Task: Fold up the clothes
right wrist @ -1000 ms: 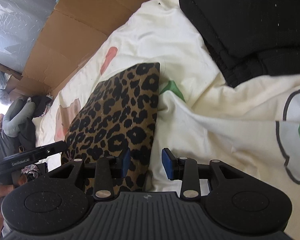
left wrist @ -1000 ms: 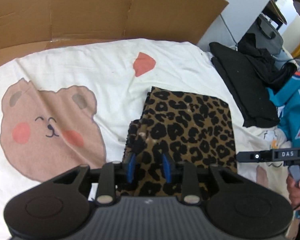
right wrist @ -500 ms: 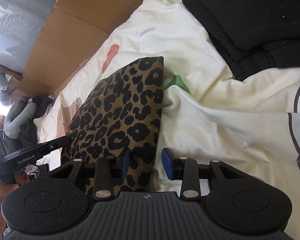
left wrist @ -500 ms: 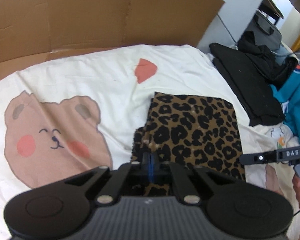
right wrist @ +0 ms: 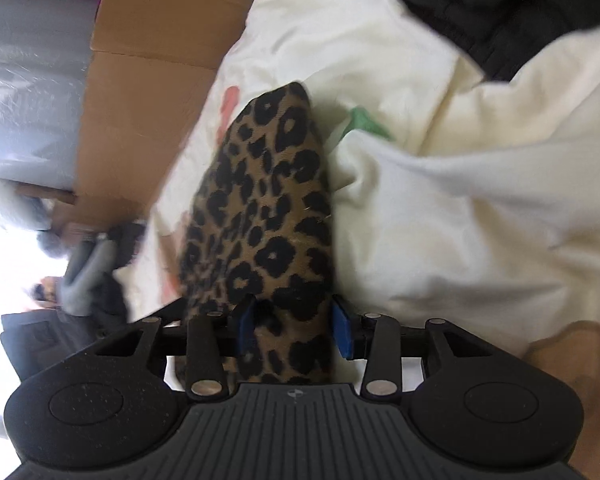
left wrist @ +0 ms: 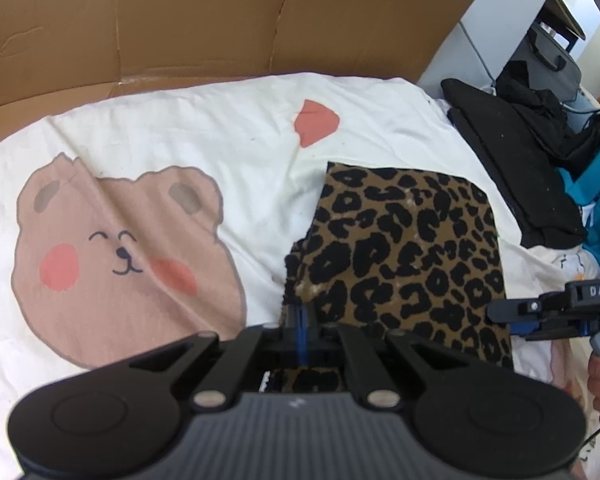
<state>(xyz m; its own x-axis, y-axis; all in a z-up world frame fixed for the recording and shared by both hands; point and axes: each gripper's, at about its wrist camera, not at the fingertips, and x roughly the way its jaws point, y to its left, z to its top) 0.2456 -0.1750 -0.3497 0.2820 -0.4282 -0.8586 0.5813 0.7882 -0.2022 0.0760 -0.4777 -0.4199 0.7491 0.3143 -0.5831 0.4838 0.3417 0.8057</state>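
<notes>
We see the folded leopard cloth (left wrist: pixel 404 256) lying on the cream bear sheet (left wrist: pixel 148 152), its long axis running from 6 toward 12 o'clock in the left view, the far corner at 12. Our left gripper (left wrist: pixel 301 322) is pinched tight on the cloth's near left corner; a second ago its fingers stood apart. Our right gripper (right wrist: pixel 294 330) stays wide, now straddling the cloth's near right edge instead of sitting beside it.

Bright daylight, blown out at the right wrist view's left edge, which is motion-blurred; fisheye distortion bends both frames' edges.
</notes>
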